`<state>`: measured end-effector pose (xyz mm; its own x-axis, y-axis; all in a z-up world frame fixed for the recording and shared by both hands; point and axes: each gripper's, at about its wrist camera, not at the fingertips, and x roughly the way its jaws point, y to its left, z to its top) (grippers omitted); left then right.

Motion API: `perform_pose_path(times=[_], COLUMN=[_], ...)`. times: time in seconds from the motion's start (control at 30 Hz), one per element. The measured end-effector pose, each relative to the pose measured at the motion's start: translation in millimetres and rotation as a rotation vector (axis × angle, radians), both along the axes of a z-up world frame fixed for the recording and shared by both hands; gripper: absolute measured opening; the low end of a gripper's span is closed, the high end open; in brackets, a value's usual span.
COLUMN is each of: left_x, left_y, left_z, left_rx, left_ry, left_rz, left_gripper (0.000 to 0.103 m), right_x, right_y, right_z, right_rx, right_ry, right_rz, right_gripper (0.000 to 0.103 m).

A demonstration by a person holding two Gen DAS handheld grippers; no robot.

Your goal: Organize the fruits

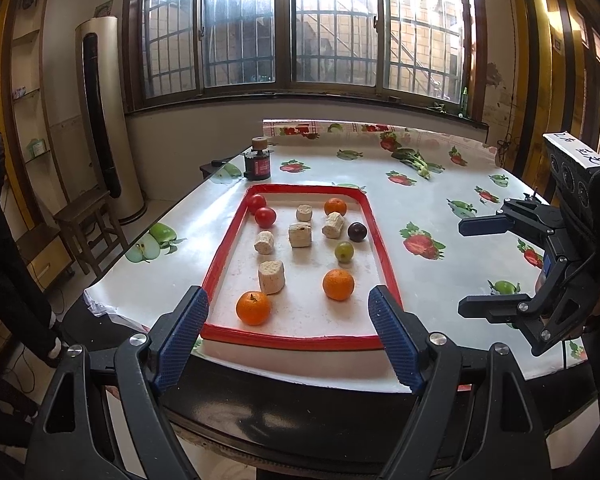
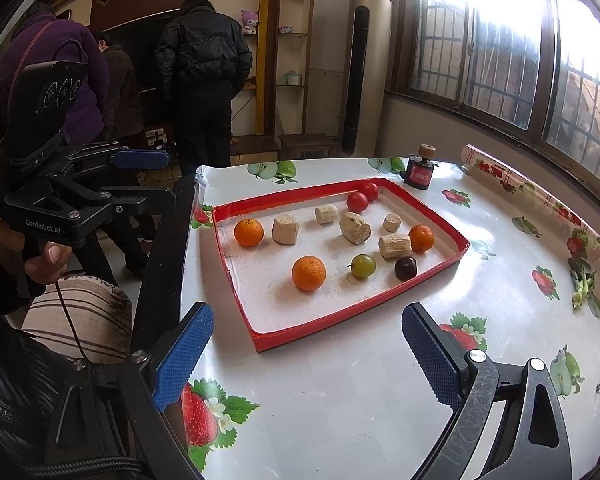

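Here both grippers' jaws gape empty; the red-rimmed tray runs lengthwise away from the left gripper.

- Daylight floods through the window, blown out white at its top.
- Glare sheens the worktop.
- Fisheye bends edges; corners go dark.

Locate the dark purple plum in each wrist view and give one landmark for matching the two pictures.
Left wrist view: the dark purple plum lies in the red-rimmed tray, by its right rim, past the green grape.
Right wrist view: the plum sits near the tray's near-right rim, just right of the green grape.
Shared landmark: the black jar with a red label, on the table beyond the tray's far end.
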<state>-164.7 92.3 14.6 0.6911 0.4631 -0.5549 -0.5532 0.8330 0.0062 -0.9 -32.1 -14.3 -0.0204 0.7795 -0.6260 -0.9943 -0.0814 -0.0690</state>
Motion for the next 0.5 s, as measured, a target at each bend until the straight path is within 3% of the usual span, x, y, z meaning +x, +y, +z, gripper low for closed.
perform_pose_path(times=[0.5], left_x=[-3.0], left_y=[-0.8], left_z=[-0.4], left_rx=[0.04], left_ry=[-0.013], left_rz=[0.036], left_gripper=[0.082], right_x=[-3.0], right_y=[6.8], right_z=[-0.3], right_rx=[0.003], right_ry=[0.0], right_rz=[0.021], right_gripper=[0.096])
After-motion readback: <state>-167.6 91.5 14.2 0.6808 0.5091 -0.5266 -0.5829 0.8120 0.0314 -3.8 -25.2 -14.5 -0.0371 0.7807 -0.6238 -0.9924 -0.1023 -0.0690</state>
